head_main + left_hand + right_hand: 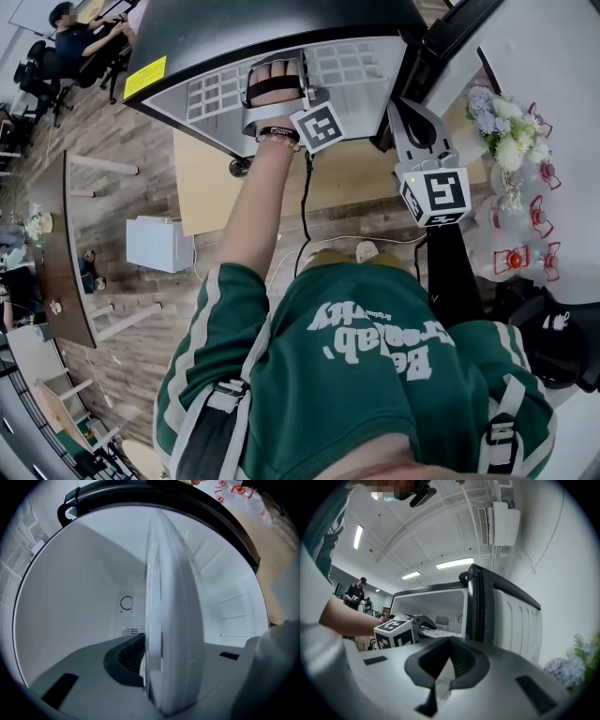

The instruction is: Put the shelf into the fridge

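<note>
- Clamped in left gripper (151,667): shelf (171,611), edge-on down the middle of the left gripper view, with the dark pad (124,660) tight against its left face.
- Lies straight ahead of that gripper, long axis running away into the fridge (79,588). Back wall with its dial (126,603) visible beyond, centre left of that view.
- In the head view, shows as a pale grid at upper centre under the fridge's black top, left hand (275,92) at its near edge. Judged partly inside, not yet seated.
- Right gripper (447,667): jaws together, nothing between them. Sits right of centre in the head view, outside the fridge and well apart from the shelf. Left plainly the nearer and the working one.
- Open cavity ahead, ribbed wall at the right of the left gripper view. Probably best kept square between the walls when pushed further in, since a corner could catch on the opening's rim.
</note>
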### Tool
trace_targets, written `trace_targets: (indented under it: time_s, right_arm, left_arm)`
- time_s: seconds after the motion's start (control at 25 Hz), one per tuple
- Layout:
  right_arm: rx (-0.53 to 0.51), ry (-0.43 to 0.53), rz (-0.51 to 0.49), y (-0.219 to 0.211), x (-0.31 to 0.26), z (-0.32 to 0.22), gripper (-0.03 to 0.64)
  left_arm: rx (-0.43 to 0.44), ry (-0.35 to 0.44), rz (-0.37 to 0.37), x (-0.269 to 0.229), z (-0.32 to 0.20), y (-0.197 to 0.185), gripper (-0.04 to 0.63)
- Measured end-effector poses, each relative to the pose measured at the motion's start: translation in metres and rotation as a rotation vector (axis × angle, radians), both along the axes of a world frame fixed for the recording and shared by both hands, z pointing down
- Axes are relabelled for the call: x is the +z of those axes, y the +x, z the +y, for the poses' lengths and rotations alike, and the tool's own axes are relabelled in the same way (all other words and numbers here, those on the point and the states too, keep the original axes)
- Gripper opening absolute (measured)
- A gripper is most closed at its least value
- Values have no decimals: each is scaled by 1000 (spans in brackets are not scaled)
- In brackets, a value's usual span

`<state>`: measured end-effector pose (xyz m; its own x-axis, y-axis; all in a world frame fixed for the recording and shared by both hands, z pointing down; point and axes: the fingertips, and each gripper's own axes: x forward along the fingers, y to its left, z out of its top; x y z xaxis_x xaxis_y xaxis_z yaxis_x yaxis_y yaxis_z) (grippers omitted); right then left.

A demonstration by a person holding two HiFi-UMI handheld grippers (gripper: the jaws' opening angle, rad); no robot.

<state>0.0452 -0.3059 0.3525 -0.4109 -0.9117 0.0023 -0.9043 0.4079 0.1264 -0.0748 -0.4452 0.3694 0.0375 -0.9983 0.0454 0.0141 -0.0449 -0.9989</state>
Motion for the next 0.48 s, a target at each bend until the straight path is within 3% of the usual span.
trace_targets:
  time_s: [0.48]
  right_arm:
    - [-19, 2, 7, -9, 2, -4, 3]
  left_arm:
    - [2, -5, 4, 1, -8, 0, 101]
